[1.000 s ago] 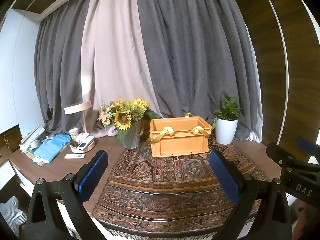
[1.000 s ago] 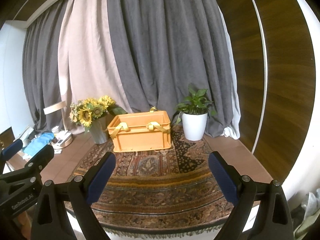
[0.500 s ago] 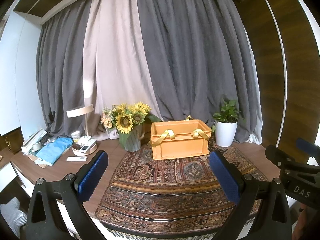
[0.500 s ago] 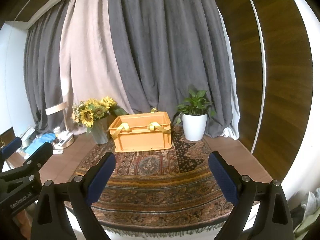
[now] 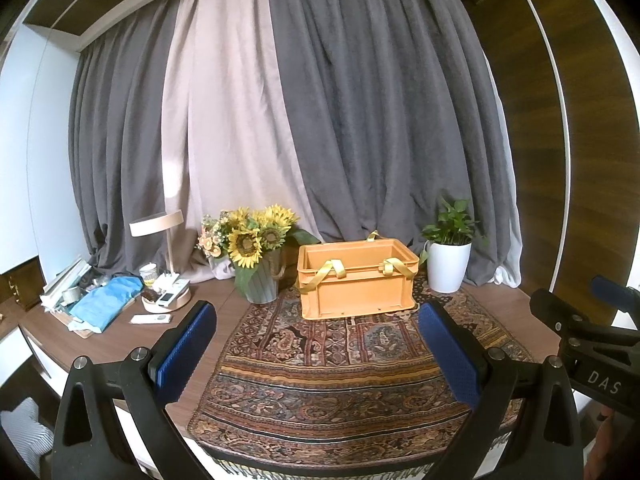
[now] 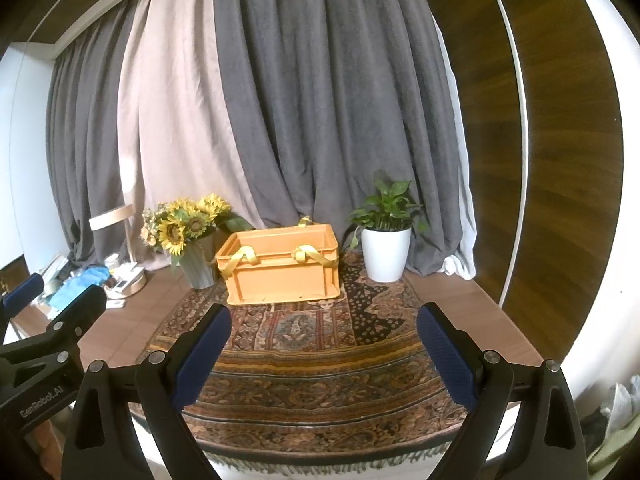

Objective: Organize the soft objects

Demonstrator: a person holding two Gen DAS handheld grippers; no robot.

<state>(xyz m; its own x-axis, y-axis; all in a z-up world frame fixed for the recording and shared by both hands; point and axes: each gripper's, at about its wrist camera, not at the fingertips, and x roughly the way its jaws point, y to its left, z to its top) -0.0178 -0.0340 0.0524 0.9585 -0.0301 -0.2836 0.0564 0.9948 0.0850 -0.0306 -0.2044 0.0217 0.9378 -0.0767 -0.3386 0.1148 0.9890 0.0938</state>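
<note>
Both grippers gape empty: left gripper (image 5: pixel 316 354), right gripper (image 6: pixel 322 354), blue pads wide apart. The orange crate (image 5: pixel 357 278) sits at the rug's (image 5: pixel 340 368) far end, yellow straps (image 5: pixel 324 274) over its rim; contents hidden. Only my left view shows the remote (image 5: pixel 151 319) well left of the crate and "DAS" on the other gripper. Only my right view shows "GenRobot.AI" lettering, plus crumpled fabric (image 6: pixel 612 420) far right of the crate.

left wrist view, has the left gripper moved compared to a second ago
Yes. The open left gripper has tilted upward: the orange plastic crate and the white plant pot sit lower in the frame, and more grey curtain shows above.
</note>
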